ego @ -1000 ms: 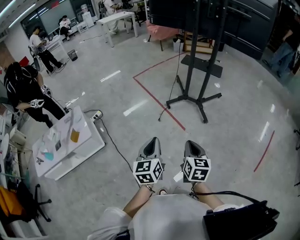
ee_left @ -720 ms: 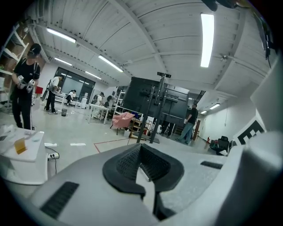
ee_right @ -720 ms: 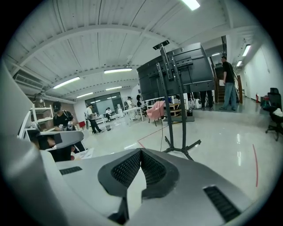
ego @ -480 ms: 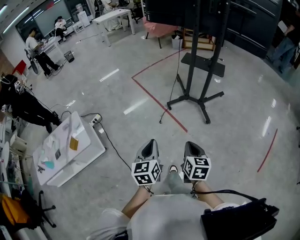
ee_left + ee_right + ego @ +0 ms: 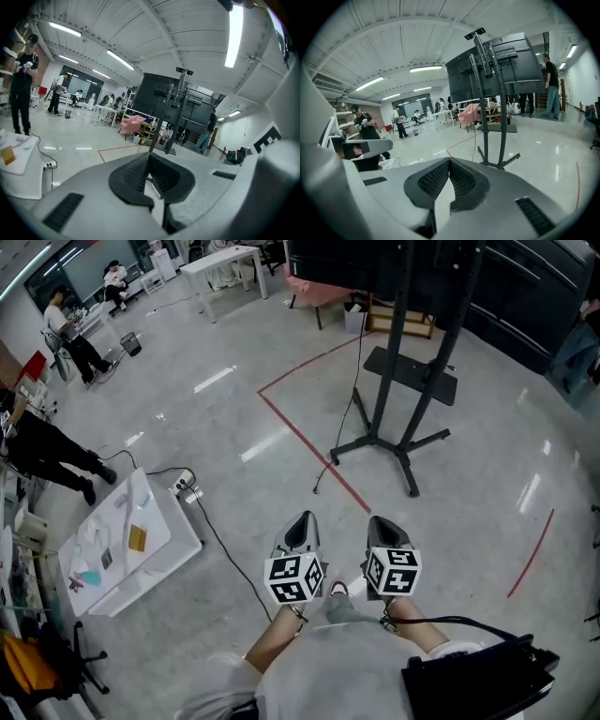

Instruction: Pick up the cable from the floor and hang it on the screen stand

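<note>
Stand base has slid slightly right and the white table dropped toward lower left since a second back; I'm closing in. Left gripper and right gripper sit low, both pinched fully together on nothing. Cable trails over the floor off the screen stand base, loose end across the red tape line. I'd judge it thin, light, limp, slick; pinch just behind the end. Only head view shows that end; right gripper view shows its run up toward the screen.
</note>
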Demonstrator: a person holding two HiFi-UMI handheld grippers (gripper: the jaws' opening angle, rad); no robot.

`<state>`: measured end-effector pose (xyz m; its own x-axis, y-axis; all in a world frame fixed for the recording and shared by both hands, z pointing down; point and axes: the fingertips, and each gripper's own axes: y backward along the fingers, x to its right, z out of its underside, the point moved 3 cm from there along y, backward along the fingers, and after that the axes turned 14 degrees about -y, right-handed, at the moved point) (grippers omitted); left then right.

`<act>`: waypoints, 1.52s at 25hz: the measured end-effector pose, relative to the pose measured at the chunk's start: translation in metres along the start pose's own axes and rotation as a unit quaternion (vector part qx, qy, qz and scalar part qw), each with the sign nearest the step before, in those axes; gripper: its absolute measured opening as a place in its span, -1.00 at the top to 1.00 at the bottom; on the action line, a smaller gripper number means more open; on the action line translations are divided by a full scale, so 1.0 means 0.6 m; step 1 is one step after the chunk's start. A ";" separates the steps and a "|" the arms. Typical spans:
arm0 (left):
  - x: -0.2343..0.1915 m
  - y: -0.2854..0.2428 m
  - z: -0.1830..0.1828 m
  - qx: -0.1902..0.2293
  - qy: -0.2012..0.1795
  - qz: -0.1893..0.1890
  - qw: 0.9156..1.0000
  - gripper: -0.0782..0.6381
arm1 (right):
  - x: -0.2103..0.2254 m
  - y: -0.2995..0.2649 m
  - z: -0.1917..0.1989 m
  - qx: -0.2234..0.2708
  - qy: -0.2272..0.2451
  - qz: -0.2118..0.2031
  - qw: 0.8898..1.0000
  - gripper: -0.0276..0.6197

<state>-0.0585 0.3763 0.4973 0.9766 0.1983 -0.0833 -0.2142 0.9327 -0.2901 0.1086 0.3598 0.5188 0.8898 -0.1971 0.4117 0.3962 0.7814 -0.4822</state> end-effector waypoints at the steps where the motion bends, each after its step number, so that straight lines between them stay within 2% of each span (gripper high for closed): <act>1: 0.004 -0.028 -0.002 -0.004 0.001 -0.002 1.000 0.77 | 0.016 -0.020 -0.015 -0.003 -0.001 -0.002 1.000 0.86; 3: 0.005 -0.061 -0.007 -0.010 0.002 -0.005 1.000 0.77 | 0.033 -0.045 -0.034 -0.006 -0.004 -0.002 1.000 0.86; 12: -0.033 -0.075 -0.030 -0.010 -0.002 -0.007 1.000 0.77 | 0.015 -0.064 -0.054 0.001 -0.011 0.003 1.000 0.86; 24: -0.035 -0.140 -0.053 -0.014 -0.011 0.003 1.000 0.77 | 0.047 -0.103 -0.097 0.006 -0.016 0.014 1.000 0.86; 29: -0.037 -0.228 -0.057 -0.019 -0.012 0.000 1.000 0.77 | 0.092 -0.166 -0.136 0.004 -0.019 0.018 1.000 0.86; 38: -0.101 -0.374 -0.112 -0.016 -0.016 0.010 1.000 0.77 | 0.084 -0.301 -0.233 0.017 -0.018 0.022 0.999 0.86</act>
<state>-0.0709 0.1347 0.5035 0.9720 0.2276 -0.0589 -0.2344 0.9185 -0.3184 0.1136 0.1258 0.5187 0.8970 -0.1413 0.4188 0.3484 0.8091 -0.4732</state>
